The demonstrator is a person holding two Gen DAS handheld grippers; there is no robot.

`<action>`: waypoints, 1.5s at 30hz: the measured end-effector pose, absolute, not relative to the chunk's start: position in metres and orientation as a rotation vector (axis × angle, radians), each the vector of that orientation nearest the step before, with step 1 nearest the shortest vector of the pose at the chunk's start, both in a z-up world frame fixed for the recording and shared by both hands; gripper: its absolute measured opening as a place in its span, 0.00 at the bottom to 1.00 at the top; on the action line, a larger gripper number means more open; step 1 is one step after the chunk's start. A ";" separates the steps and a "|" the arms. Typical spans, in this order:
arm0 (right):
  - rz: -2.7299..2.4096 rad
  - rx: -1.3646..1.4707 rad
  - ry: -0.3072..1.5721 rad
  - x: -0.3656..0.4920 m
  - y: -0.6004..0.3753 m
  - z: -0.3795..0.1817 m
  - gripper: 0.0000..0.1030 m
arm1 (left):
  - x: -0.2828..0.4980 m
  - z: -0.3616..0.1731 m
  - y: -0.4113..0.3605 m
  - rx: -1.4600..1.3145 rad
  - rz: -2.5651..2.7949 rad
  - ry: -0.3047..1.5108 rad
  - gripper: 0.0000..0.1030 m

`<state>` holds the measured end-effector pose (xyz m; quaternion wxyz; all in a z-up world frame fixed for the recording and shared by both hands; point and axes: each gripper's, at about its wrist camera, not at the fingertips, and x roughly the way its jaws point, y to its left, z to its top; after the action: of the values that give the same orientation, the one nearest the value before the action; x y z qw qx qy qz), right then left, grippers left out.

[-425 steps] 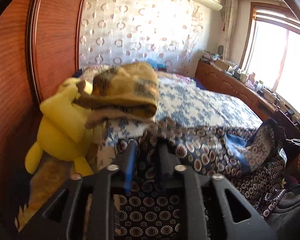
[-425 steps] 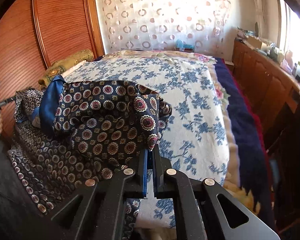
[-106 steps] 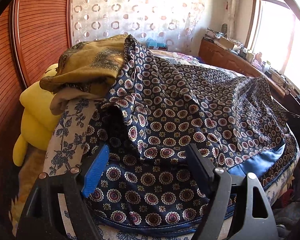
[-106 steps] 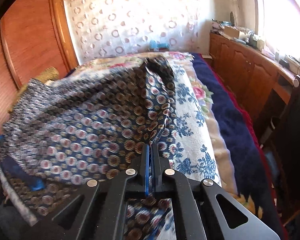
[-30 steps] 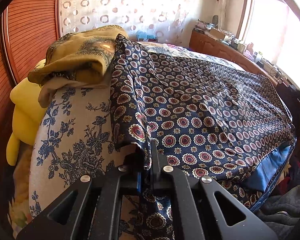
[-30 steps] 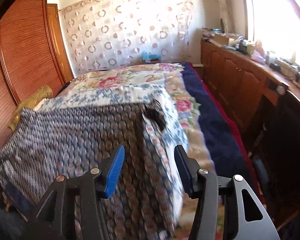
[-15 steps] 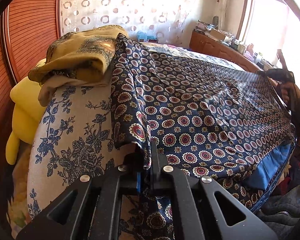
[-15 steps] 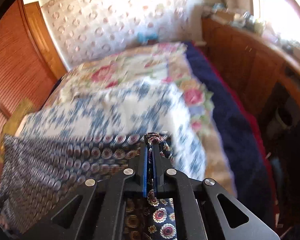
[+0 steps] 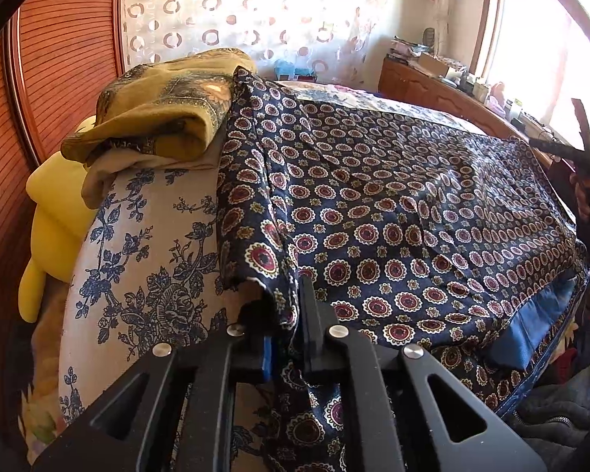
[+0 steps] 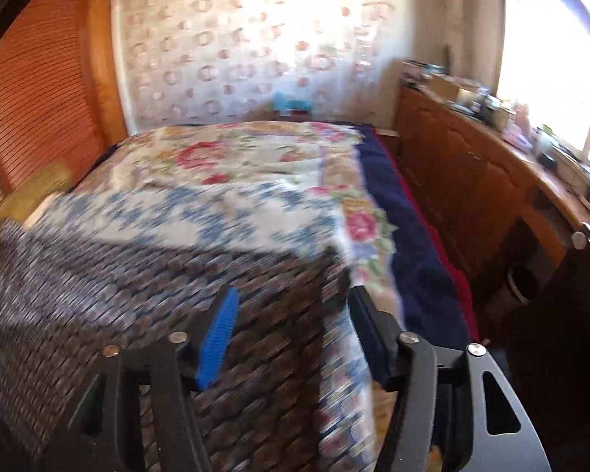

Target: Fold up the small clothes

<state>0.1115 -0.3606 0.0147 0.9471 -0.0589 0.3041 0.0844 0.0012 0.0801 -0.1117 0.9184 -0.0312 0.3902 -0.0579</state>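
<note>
A dark navy garment with a round medallion print (image 9: 393, 204) lies spread flat across the bed. A blue lining shows at its near right hem. My left gripper (image 9: 289, 314) sits at the garment's near left corner. Its jaws are opening slightly, and a bunched fold of the cloth still fills the narrow gap between the pads. In the blurred right wrist view the same garment (image 10: 137, 295) covers the bed's near left part. My right gripper (image 10: 291, 306) hovers over its far right corner with jaws opening wide and nothing pinched.
A mustard folded cloth (image 9: 165, 118) rests at the bed's left beside a yellow plush toy (image 9: 55, 220). The blue floral bedsheet (image 10: 236, 204) stretches beyond the garment. A wooden cabinet (image 10: 472, 181) with clutter runs along the right. Dark clothes (image 9: 562, 405) lie at bottom right.
My right gripper let go of the garment's corner, opened wide and drew back across the bed. The left jaws parted a little around the fold; the left hand stayed put.
</note>
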 end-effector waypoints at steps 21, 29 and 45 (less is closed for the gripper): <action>0.386 -0.239 0.726 0.010 -0.306 -0.057 0.82 | -0.018 -0.091 0.089 -0.063 -0.138 0.752 0.74; 0.318 -0.223 0.734 0.003 -0.308 -0.067 0.94 | -0.010 -0.093 0.113 -0.143 -0.061 0.760 0.74; 0.309 -0.216 0.734 0.001 -0.309 -0.070 0.98 | -0.012 -0.107 0.105 -0.179 -0.114 0.817 0.46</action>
<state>0.0009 -0.3090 -0.0702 0.9161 -0.1051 0.3568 0.1500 -0.0116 0.1054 -0.1070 0.9122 -0.0868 0.3967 -0.0552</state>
